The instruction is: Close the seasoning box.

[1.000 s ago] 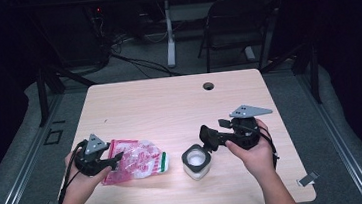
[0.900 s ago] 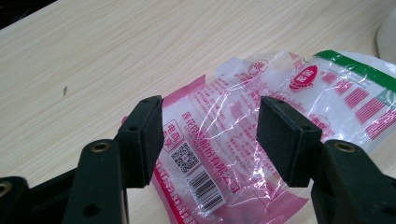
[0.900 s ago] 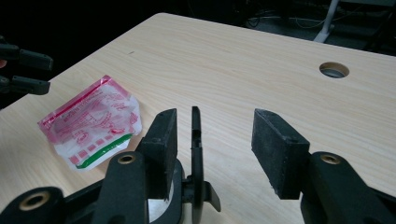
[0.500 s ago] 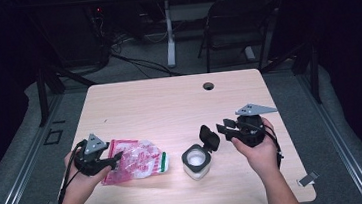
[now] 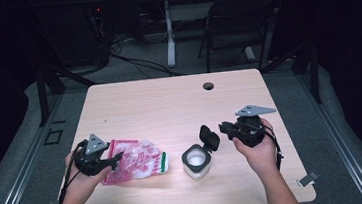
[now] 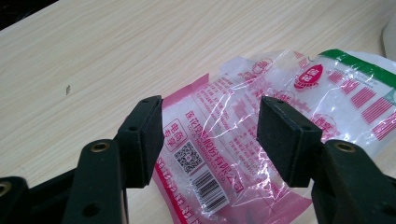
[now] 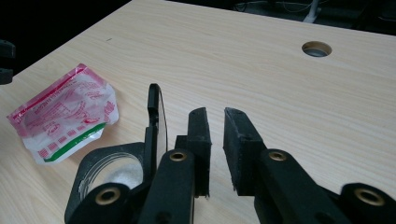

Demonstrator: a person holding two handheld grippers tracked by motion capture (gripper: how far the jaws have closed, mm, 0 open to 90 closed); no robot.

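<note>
A pink and clear plastic bag (image 5: 137, 159) of white powder lies flat at the table's front left. My left gripper (image 5: 116, 159) rests at its left end. In the left gripper view its jaws (image 6: 210, 135) stand open, with the bag's printed corner (image 6: 219, 154) lying between them and untouched by the pads. A small clear container (image 5: 196, 162) with white contents stands right of the bag, its black flip lid (image 5: 209, 138) upright. My right gripper (image 5: 224, 127) hovers just right of the lid. Its jaws (image 7: 215, 135) have just been closing and now leave a narrow gap that holds nothing.
The wooden table (image 5: 169, 103) has a round cable hole (image 5: 208, 86) near its far edge. A black chair (image 5: 241, 21) and cables sit on the floor beyond. Both forearms come in from the near edge.
My right gripper has drawn back a little to the right of the upright lid, and its jaws have narrowed. The left gripper and the bag have not moved.
</note>
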